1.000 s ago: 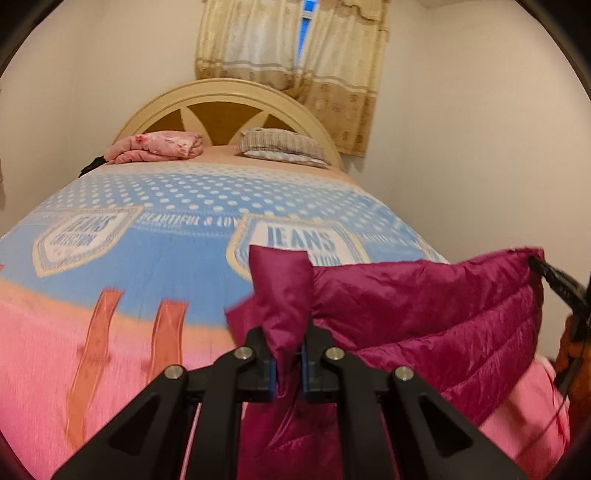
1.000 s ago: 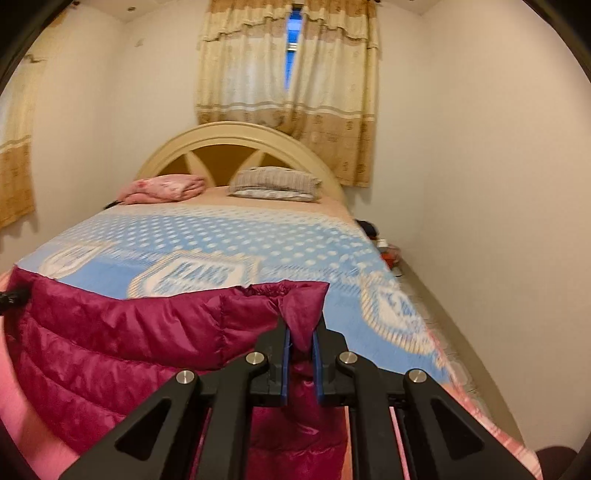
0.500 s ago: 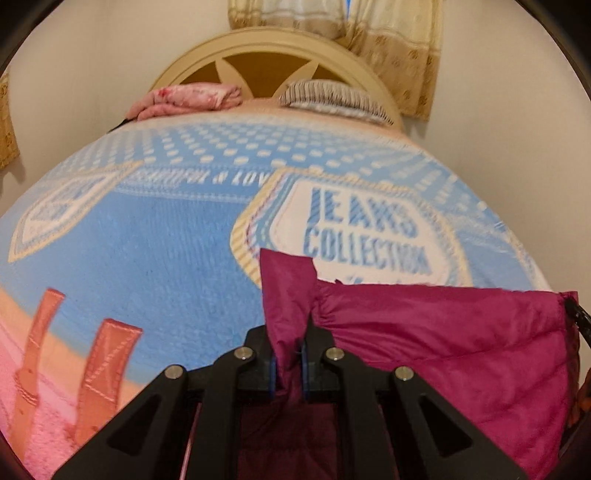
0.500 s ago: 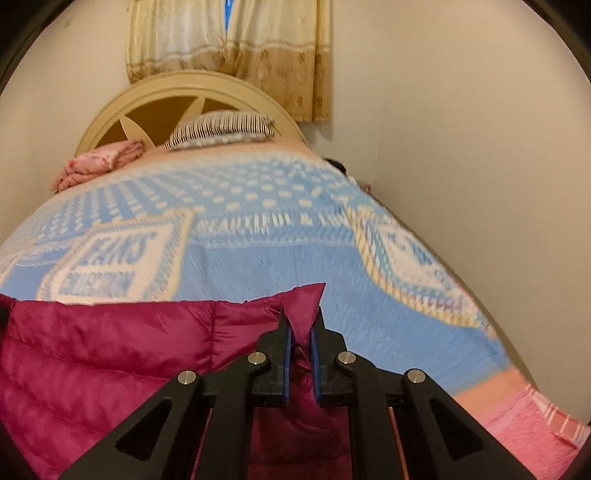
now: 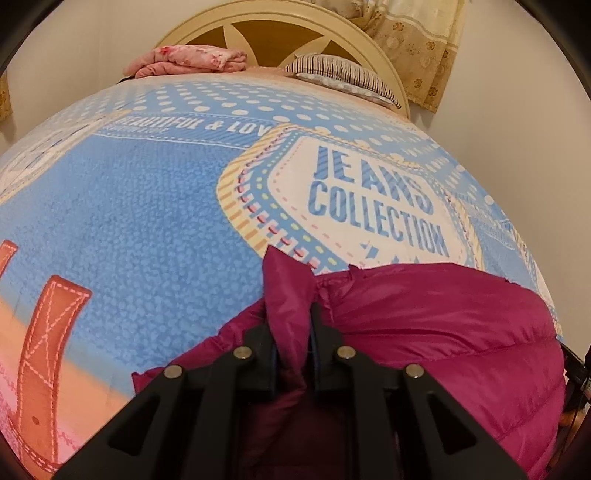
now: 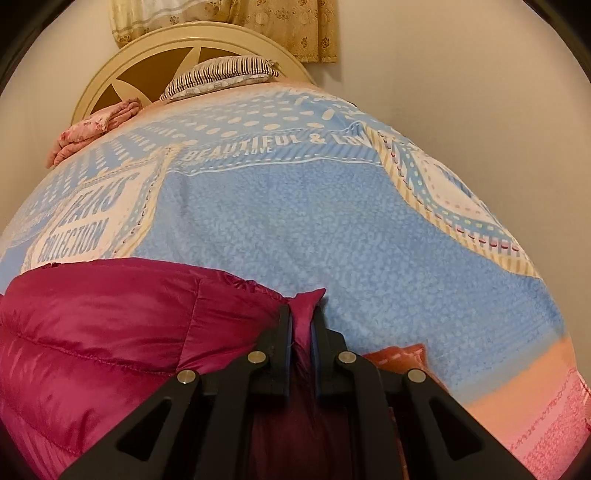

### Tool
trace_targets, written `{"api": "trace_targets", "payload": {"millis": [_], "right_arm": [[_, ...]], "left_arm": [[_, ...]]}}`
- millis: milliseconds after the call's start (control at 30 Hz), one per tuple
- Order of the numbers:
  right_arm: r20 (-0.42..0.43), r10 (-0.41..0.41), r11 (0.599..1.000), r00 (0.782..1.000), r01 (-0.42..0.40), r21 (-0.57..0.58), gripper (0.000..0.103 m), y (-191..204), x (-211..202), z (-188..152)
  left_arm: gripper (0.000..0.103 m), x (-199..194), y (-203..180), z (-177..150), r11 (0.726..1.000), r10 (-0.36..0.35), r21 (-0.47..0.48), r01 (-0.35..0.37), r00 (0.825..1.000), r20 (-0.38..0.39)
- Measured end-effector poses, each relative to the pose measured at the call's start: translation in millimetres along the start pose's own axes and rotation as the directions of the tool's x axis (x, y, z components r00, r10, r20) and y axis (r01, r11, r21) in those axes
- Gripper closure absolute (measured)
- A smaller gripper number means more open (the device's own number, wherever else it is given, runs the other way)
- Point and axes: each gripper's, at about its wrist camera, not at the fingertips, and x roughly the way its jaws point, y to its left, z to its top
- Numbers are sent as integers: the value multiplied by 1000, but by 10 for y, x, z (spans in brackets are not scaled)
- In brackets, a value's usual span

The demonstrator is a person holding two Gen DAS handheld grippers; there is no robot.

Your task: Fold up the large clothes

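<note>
The left gripper [image 5: 291,314] was clamped on a corner of the magenta quilted jacket [image 5: 436,332], a flap of the fabric standing up between its closed jaws, and the right gripper [image 6: 301,325] was likewise pinched shut on the jacket's [image 6: 110,332] opposite corner. Between the two grips the jacket's top edge ran roughly straight across the near part of the bed, its puffy panels bulging low over the blanket [image 5: 147,221]; whether it touched the blanket along that edge could not be told. In the left wrist view the garment filled the lower right, its edge just short of the "JEANS COLLECTION" badge [image 5: 369,206] printed on the blue blanket; in the right wrist view it filled the lower left, with the same badge [image 6: 85,225] just beyond it. Ahead of both grippers the blanket lay open up to the head of the bed, with its dotted band and the line "BEAUTIFUL & LOVE" [image 6: 273,146]. An orange strap motif [image 5: 48,354] and a pink border were printed on the blanket's near edge. At the far end, against the cream arched headboard [image 5: 280,33], lay a folded pink floral cloth [image 5: 192,61] on the left and a striped pillow [image 5: 340,72] on the right, both well apart from the jacket. A beige patterned curtain [image 5: 421,44] hung behind the headboard on a plain pale wall [image 6: 461,81].
</note>
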Motion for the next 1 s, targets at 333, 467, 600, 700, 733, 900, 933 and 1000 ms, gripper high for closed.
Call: {"api": "trace_targets", "payload": {"millis": [333, 467, 600, 700, 733, 900, 933, 1000], "right_arm": [[52, 126, 986, 991, -131, 102, 94, -260, -408, 87], [201, 180, 933, 963, -232, 275, 94, -652, -1131, 58], [159, 247, 967, 956, -253, 21, 94, -91, -1596, -182], [126, 343, 939, 931, -337, -69, 94, 415, -1718, -496], [106, 371, 928, 923, -364, -77, 94, 596, -1712, -614], [60, 357, 932, 932, -350, -98, 94, 1050, -1480, -971], [54, 353, 933, 934, -347, -97, 94, 1071, -1433, -1013], [45, 329, 939, 943, -322, -119, 94, 1098, -1306, -1100]], "left_arm": [[78, -31, -43, 25, 998, 22, 62, -20, 999, -38], [44, -412, 23, 44, 992, 75, 106, -74, 997, -1], [24, -977, -60, -103, 987, 89, 123, -103, 989, 116], [24, -1255, -349, -374, 982, 8, 189, -31, 993, 120], [24, -1308, -470, -505, 977, -15, 212, -10, 993, 119], [24, -1187, -779, -985, 971, -53, 235, 40, 997, 51], [24, -1116, -781, -1034, 975, -55, 219, 47, 998, 30], [24, -1034, -767, -1107, 979, -49, 201, 40, 998, 39]]}}
